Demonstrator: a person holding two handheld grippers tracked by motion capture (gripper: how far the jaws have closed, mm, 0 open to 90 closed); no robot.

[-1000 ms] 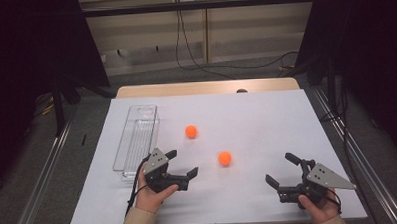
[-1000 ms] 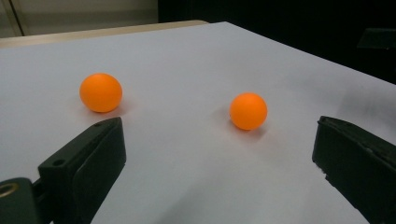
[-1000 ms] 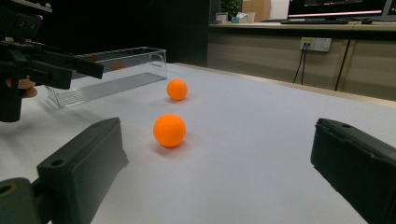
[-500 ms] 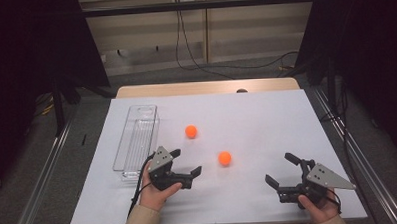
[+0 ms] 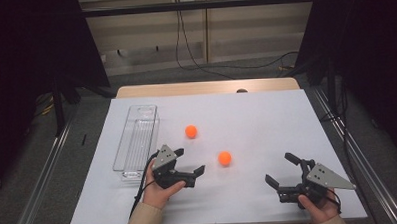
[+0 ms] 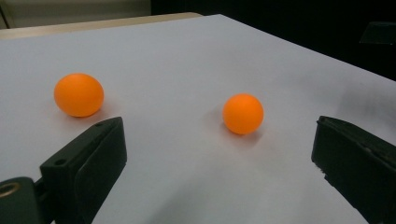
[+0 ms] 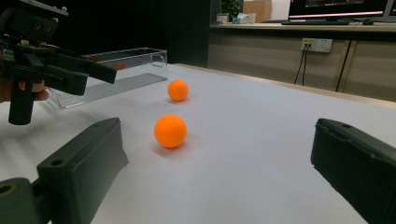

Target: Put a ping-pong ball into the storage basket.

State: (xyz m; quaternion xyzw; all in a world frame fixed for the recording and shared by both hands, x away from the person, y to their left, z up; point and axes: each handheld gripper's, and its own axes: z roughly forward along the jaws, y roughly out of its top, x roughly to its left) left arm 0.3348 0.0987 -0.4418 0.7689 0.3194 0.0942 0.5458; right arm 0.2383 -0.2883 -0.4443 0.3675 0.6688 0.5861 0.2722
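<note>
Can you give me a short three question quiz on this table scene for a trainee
1. How many orange balls lie on the white table?
2. True or false: the left gripper is shut on a ball.
3. Which ball lies closer to the clear tray: A, the far ball, or B, the near ball?

Key
1. Two.
2. False: its jaws stand open, and so do those of the right gripper.
3. A.
</note>
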